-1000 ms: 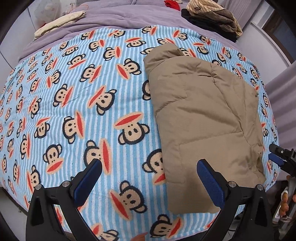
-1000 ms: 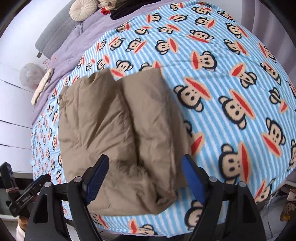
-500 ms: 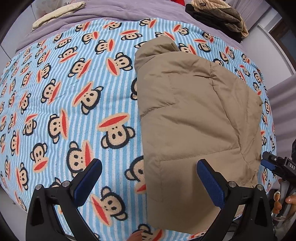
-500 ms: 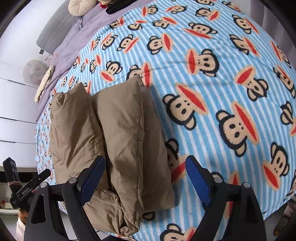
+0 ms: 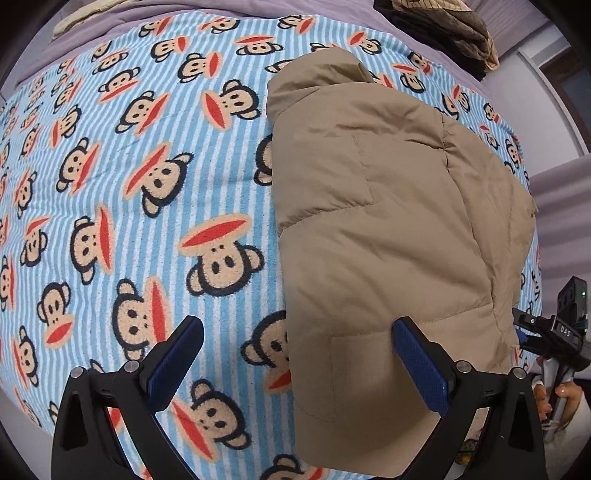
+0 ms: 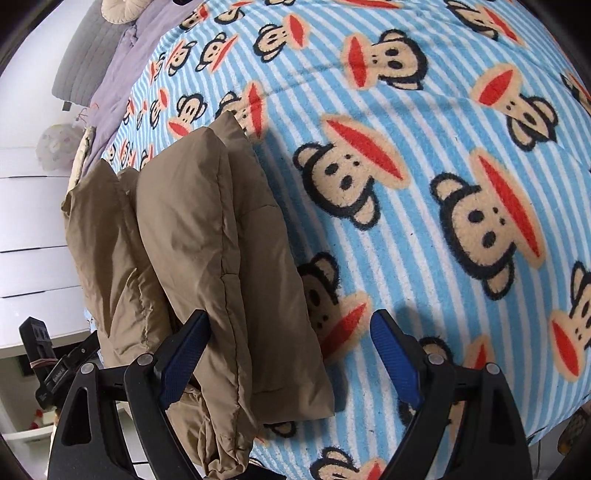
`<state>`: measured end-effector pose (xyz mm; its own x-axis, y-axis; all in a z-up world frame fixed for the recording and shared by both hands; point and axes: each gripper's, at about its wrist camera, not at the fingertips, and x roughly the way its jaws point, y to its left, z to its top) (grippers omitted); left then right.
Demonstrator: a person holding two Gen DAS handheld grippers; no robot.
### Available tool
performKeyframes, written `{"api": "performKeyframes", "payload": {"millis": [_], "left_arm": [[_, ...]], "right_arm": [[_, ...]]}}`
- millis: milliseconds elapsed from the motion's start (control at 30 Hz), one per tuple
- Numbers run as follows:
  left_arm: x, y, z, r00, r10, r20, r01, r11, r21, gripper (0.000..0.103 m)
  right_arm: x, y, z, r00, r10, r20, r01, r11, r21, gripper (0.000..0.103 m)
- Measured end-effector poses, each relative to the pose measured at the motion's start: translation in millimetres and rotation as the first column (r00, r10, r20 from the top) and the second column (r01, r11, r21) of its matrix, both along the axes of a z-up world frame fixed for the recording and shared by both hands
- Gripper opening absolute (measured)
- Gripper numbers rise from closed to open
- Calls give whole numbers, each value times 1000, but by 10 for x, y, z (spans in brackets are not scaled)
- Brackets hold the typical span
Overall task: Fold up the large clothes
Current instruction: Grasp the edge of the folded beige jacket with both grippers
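A tan padded jacket [image 5: 388, 229] lies folded lengthwise on a bed with a blue striped monkey-print blanket [image 5: 147, 184]. Its near end hangs over the bed's front edge. My left gripper [image 5: 295, 354] is open and empty, low over the jacket's near left edge. In the right wrist view the jacket [image 6: 192, 240] shows as puffy stacked layers on the left. My right gripper [image 6: 291, 350] is open and empty, just above the jacket's near right corner. The right gripper also shows in the left wrist view [image 5: 546, 332] at the far right, beside the jacket.
A purple sheet [image 5: 221, 7] covers the far end of the bed. A pile of dark and striped clothes [image 5: 443, 26] sits at the far right. White drawers [image 6: 29, 229] stand left of the bed. A grey headboard [image 6: 85, 55] is at the far end.
Both grippers have moved in closer and lower over the jacket's near end, so the jacket fills more of each view. Both stay open. The jacket has not moved.
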<state>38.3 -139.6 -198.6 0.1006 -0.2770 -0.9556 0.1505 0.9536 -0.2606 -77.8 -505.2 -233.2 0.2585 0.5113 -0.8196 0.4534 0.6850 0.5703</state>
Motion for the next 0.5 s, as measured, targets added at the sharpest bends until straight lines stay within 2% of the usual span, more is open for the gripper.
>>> {"api": "performKeyframes", "payload": {"millis": [133, 267, 400, 500], "left_arm": [[13, 6, -7, 1000, -6, -17, 5, 999, -35, 102], [61, -18, 25, 998, -60, -24, 57, 991, -121, 102], [209, 0, -72, 992, -98, -85, 73, 961, -265, 102], [318, -16, -261, 986, -113, -125, 66, 942, -330, 102]], "right_arm": [[0, -22, -15, 1000, 24, 11, -24, 1000, 17, 90], [68, 3, 41, 996, 66, 51, -68, 997, 39, 90], [194, 77, 66, 988, 128, 90, -135, 988, 76, 90], [269, 118, 29, 979, 178, 104, -189, 976, 110, 90]]}}
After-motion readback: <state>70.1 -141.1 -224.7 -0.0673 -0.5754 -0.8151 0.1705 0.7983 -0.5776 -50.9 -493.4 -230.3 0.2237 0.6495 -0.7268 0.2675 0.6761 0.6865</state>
